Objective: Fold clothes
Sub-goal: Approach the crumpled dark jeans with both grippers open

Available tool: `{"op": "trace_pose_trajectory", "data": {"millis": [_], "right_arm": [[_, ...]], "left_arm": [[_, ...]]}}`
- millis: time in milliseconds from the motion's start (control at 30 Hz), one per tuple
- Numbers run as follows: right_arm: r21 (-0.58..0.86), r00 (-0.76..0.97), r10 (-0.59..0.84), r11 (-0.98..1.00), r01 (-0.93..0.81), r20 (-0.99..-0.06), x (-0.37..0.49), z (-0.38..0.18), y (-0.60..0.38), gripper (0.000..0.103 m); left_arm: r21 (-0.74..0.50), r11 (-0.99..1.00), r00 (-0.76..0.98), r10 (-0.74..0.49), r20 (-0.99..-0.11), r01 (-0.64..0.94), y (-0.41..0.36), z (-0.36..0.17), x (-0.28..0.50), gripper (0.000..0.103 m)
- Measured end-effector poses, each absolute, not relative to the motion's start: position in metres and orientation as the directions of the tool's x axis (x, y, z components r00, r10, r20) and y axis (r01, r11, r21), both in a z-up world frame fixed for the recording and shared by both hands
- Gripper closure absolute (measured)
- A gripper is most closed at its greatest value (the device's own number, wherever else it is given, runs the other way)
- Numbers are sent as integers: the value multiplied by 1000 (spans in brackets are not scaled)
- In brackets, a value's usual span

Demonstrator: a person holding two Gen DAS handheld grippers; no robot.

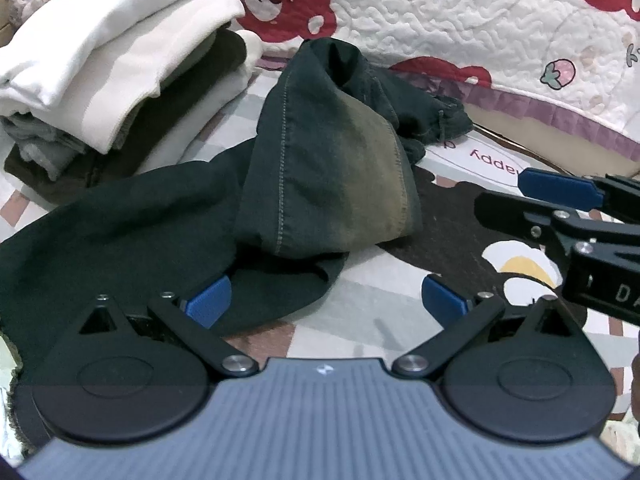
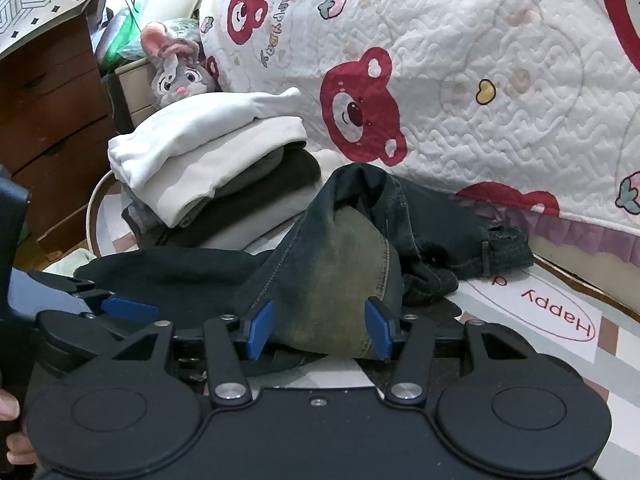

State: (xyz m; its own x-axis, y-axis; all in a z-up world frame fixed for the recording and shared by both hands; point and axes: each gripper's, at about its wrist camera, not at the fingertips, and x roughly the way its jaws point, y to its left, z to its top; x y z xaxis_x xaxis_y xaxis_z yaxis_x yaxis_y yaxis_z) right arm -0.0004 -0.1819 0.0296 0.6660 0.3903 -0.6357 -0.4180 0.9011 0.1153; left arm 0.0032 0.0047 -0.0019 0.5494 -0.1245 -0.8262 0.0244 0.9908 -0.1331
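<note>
Dark jeans with a faded yellowish patch lie crumpled on a patterned mat; they also show in the right wrist view. My left gripper is open, its left blue pad touching the dark fabric's near edge, its right pad over bare mat. My right gripper is open, its blue pads on either side of the faded fold of the jeans, close to it. The right gripper also shows in the left wrist view, at the right.
A stack of folded clothes, white on top and brown and grey beneath, sits at the back left. A quilt with red bears hangs behind. A plush rabbit and wooden drawers stand at the far left.
</note>
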Motion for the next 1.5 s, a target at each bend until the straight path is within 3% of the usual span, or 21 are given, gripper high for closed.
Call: {"op": "trace_pose_trajectory", "data": {"millis": [333, 700, 1067, 1500], "right_arm": [[129, 667, 394, 903, -411, -633, 1, 26, -186, 43], [161, 704, 324, 943, -290, -632, 8, 25, -202, 42], [169, 690, 344, 935, -311, -637, 8, 25, -199, 41], [167, 679, 357, 929, -330, -642, 6, 25, -195, 40]], "left_arm": [[-132, 991, 579, -108, -808, 1, 0, -9, 2, 0], [-184, 982, 572, -123, -811, -49, -12, -12, -7, 0], [-184, 980, 564, -112, -818, -72, -19, -14, -7, 0], [-169, 981, 556, -89, -827, -95, -83, -17, -17, 0]]}}
